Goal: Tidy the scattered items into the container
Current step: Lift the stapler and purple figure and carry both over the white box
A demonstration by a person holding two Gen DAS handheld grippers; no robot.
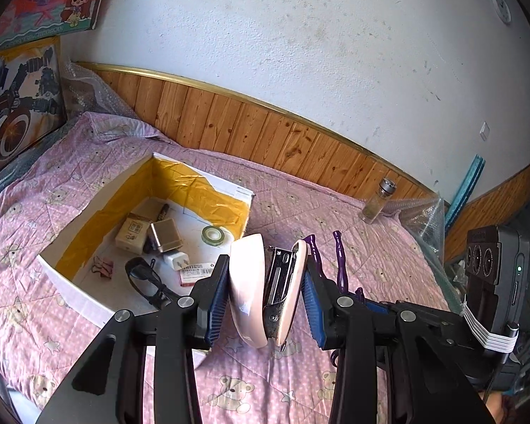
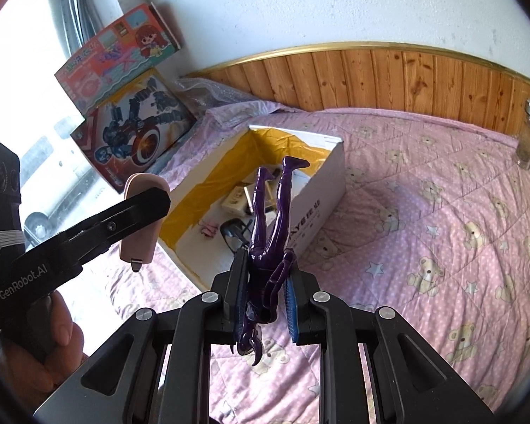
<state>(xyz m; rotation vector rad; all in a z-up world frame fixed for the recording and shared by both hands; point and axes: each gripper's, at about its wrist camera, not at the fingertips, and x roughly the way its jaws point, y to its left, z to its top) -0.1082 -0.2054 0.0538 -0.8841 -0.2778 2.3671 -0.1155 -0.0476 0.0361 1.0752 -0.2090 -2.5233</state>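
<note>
My left gripper (image 1: 266,291) is shut on a pale pink stapler (image 1: 247,289), held on edge above the bed just right of the open white box (image 1: 67,284). From the right wrist view the same stapler (image 2: 143,212) shows at the left, over the box's near corner. My right gripper (image 2: 265,291) is shut on a purple figurine (image 2: 270,233), head down with its legs pointing up toward the box (image 2: 321,208). The figurine's legs (image 1: 339,261) show behind the stapler in the left wrist view. Inside the box lie glasses (image 1: 143,279), small boxes, a tape roll (image 1: 212,235) and binder clips.
A glass shaker jar (image 2: 528,137) stands on the pink bedspread (image 2: 441,212) near the wooden wall panel (image 2: 371,74). Two toy boxes (image 2: 130,123) lean at the bed's far left. Bubble wrap (image 1: 424,219) lies by the jar. A hand (image 2: 58,335) holds the left gripper.
</note>
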